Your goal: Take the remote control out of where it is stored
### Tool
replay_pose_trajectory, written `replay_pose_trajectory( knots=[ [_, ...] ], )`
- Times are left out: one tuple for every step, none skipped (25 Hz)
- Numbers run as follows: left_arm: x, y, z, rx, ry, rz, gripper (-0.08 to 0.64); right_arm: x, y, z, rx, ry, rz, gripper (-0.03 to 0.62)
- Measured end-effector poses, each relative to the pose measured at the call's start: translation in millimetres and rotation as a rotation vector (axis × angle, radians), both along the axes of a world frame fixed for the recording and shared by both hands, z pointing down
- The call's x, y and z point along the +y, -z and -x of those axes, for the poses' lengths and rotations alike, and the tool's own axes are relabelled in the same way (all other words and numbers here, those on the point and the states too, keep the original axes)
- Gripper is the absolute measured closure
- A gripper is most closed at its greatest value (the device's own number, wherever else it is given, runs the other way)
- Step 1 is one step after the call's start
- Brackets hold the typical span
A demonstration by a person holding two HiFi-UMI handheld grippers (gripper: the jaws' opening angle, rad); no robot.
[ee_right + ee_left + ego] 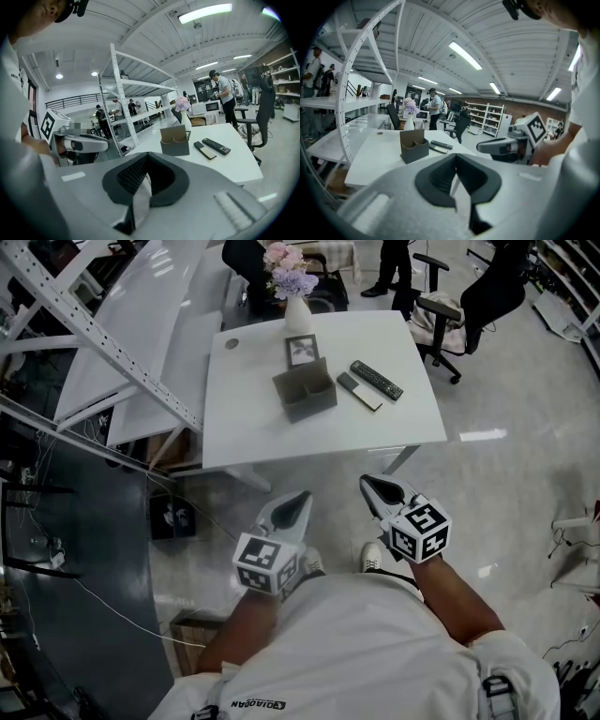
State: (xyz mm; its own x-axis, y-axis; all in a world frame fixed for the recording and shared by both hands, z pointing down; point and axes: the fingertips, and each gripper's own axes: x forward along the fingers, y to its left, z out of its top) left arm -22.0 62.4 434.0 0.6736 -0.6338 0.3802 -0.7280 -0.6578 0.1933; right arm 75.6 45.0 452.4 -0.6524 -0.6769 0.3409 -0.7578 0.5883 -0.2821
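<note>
Jaws of left gripper (300, 498) and right gripper (370, 482) are closed, empty, at the white table's (253, 418) six o'clock. At the grey holder's (306, 395) three o'clock the black remote control (377, 380) lies flat, already outside, so no extraction seems needed.

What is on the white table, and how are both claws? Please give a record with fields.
table: white, also bears photo frame and flower vase
holder: gray, nothing sticks out of it
black remote: flat on the table, right of the holder
slim remote: flat, between holder and black remote
left claw: shut, empty, short of the table
right claw: shut, empty, short of the table
</note>
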Motion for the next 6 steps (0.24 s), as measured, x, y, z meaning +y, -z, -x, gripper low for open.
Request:
replay_pose_trajectory(
  knots=[
    [0.1, 0.2, 0.0, 0.001, 0.0, 0.0, 0.557, 0.1, 0.2, 0.0, 0.0, 0.0, 0.0, 0.588],
    [0.3, 0.3, 0.0, 0.002, 0.001, -0.001, 0.557, 0.2, 0.5, -0.1, 0.0, 0.001, 0.0, 0.588],
    [0.5, 0.5, -0.2, 0.003, 0.001, -0.001, 0.557, 0.3, 0.8, -0.2, 0.0, 0.001, -0.001, 0.588],
    [0.7, 0.6, -0.4, 0.003, 0.001, -0.002, 0.557, 0.5, 1.1, -0.3, 0.001, 0.001, -0.002, 0.588],
    [1.0, 0.7, -0.7, 0.004, 0.001, -0.002, 0.557, 0.6, 1.3, -0.5, 0.001, 0.001, -0.002, 0.588],
    [1.2, 0.9, -1.1, 0.005, 0.0, -0.002, 0.557, 0.8, 1.4, -0.7, 0.001, 0.001, -0.002, 0.588]
  ],
)
